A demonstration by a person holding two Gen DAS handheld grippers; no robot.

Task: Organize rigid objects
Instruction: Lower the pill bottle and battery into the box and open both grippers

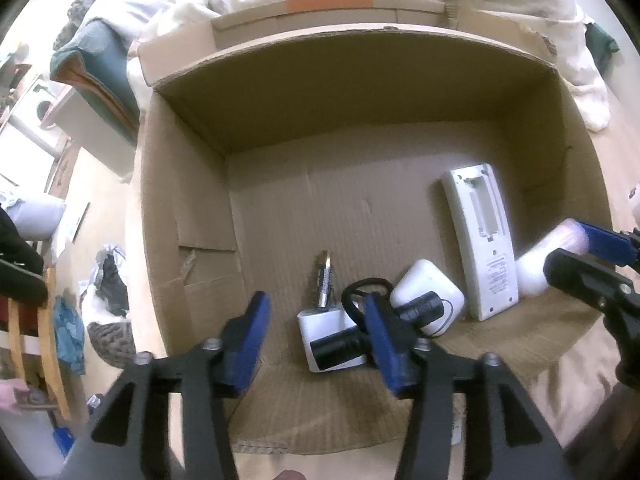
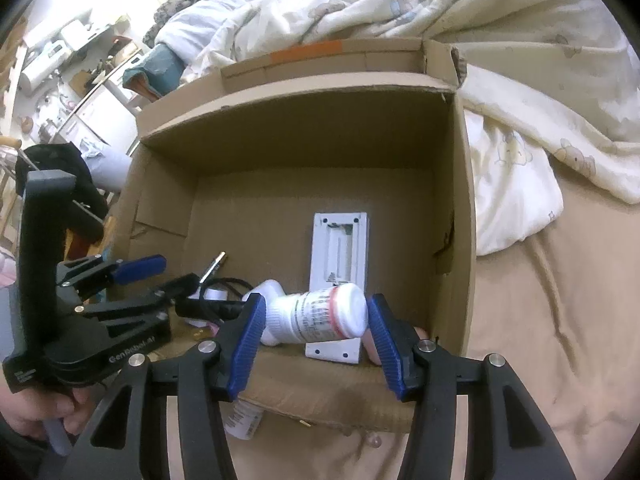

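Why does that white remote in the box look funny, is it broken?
Maybe not broken, but the white remote lies face down in the cardboard box with its battery cover missing, so the empty slot shows. The box is also torn: a ragged rip on its right wall and a peeled patch on the left wall.

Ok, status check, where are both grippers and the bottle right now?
Left gripper open, empty, above box contents. Right gripper shut on white bottle, over box's near edge. Remote lies below.
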